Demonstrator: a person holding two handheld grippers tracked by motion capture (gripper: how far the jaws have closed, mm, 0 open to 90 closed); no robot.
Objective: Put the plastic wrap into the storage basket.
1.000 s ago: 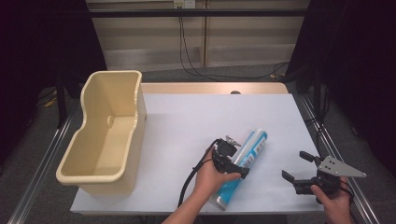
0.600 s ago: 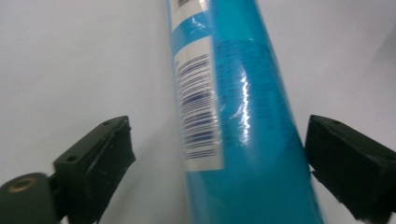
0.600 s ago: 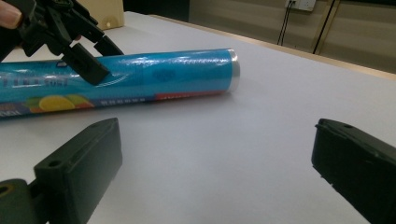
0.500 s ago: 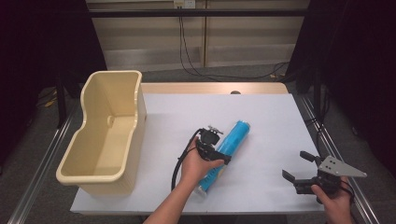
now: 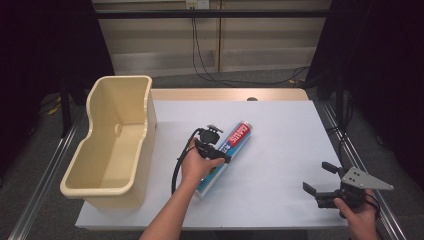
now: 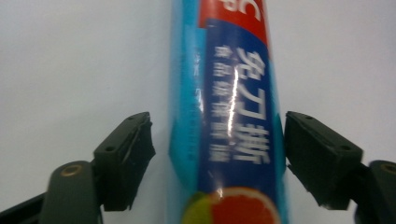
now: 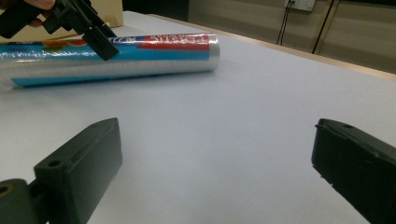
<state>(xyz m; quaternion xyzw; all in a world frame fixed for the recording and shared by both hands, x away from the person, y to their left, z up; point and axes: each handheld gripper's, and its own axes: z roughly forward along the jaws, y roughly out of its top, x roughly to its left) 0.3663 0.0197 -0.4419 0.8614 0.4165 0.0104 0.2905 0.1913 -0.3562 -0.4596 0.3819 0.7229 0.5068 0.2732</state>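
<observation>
The left hand-held gripper [image 5: 216, 150] and the blue roll [image 5: 227, 152] have shifted closer to the beige tub [image 5: 112, 150]; its jaws have just been closing around the roll.

Left claw [image 5: 216, 152] covers the roll's [image 5: 234, 141] middle in high view; roll ends cut off, print blurred, in left gripper view.

Empty beige plastic tub [image 5: 112, 145] at the white table's [image 5: 280, 150] left edge.

The roll [image 5: 226, 153] is laid on the table [image 5: 280, 145] between the left tool's [image 5: 216, 150] jaws, seemingly untouched on one side. The tub [image 5: 112, 145] is set left of it; the right tool [image 5: 320, 181] is held well apart, rightward.
</observation>
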